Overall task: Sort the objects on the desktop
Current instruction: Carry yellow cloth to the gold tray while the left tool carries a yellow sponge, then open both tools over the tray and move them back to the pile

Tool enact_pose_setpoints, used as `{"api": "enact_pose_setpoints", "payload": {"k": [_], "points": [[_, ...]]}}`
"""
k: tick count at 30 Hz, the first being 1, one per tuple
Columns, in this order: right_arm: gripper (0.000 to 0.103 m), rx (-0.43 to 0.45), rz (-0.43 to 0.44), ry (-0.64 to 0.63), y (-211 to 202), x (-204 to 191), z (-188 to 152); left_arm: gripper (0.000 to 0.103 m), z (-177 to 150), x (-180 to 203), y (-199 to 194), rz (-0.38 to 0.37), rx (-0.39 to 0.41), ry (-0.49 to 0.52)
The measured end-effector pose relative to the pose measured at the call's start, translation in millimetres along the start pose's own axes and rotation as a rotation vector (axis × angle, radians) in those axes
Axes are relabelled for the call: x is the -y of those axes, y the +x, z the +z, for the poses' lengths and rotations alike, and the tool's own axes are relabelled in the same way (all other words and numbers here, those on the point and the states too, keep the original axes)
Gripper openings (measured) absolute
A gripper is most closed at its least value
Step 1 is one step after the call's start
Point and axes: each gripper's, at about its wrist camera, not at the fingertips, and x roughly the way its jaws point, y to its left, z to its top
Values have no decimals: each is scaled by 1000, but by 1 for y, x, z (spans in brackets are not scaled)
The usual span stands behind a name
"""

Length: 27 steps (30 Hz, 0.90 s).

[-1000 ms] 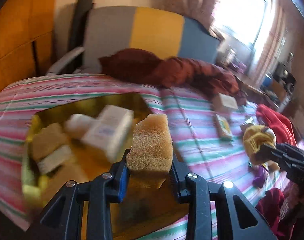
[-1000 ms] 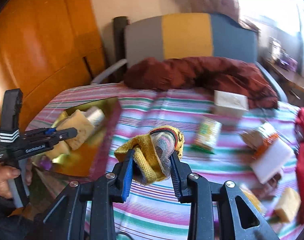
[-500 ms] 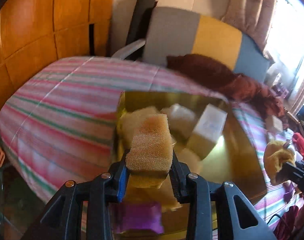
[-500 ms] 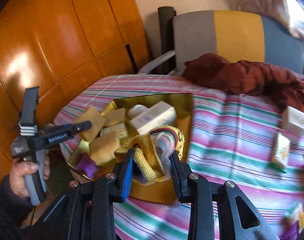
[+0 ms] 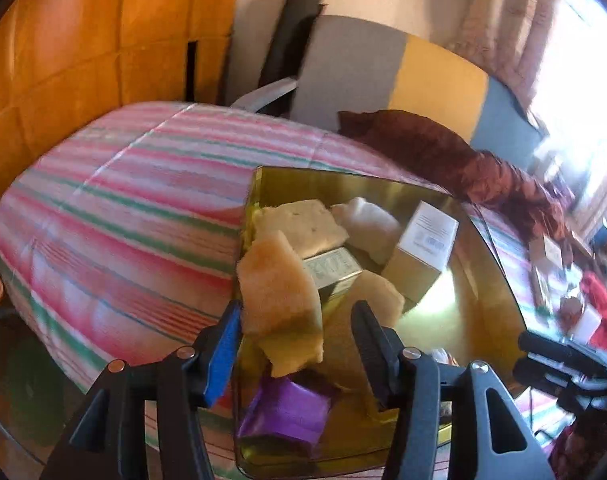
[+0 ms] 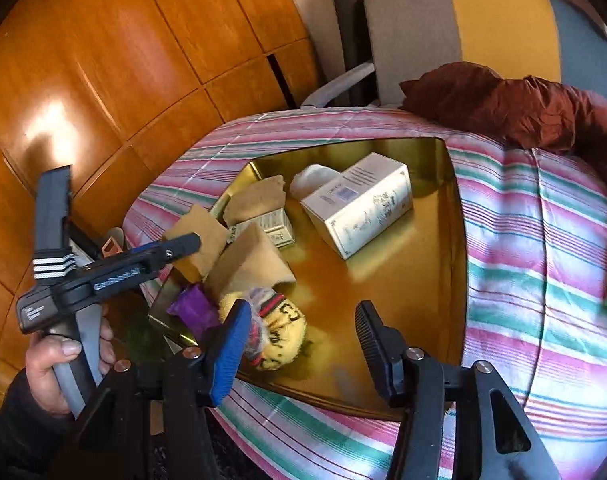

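Right wrist view: both my grippers hang over the gold tray (image 6: 443,272), fingers apart.
Sponge (image 5: 279,292) and knitted toy (image 6: 279,332) look released; I should lift straight up, clear of the rim.

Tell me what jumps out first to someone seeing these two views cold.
The shiny gold tray on the striped bedspread, crowded with a white box, sponges and a purple packet. Both grippers hang open over it: a yellow sponge just ahead of the left gripper, a yellow knitted bundle by the right gripper.
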Motion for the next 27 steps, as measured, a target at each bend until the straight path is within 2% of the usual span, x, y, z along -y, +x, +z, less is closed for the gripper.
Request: {"api": "enact_pose_setpoints", "payload": {"k": [2, 6, 8, 10, 20, 27], "points": [[62, 1, -15, 11, -1, 3, -2, 53, -5, 12, 6, 36, -12, 69], [62, -3, -38, 13, -4, 6, -5, 48, -11, 21, 15, 38, -57, 107], [62, -4, -52, 8, -4, 5, -8, 48, -8, 16, 9, 22, -39, 81], [62, -5, -64, 0, -5, 5, -9, 54, -3, 12, -1, 4, -14, 73], [70, 11, -98, 12, -16, 8, -15, 54, 10, 6, -29, 3, 51, 35], [71, 40, -134, 24, -33, 15, -18, 54, 23, 39, -46, 16, 107, 121]]}}
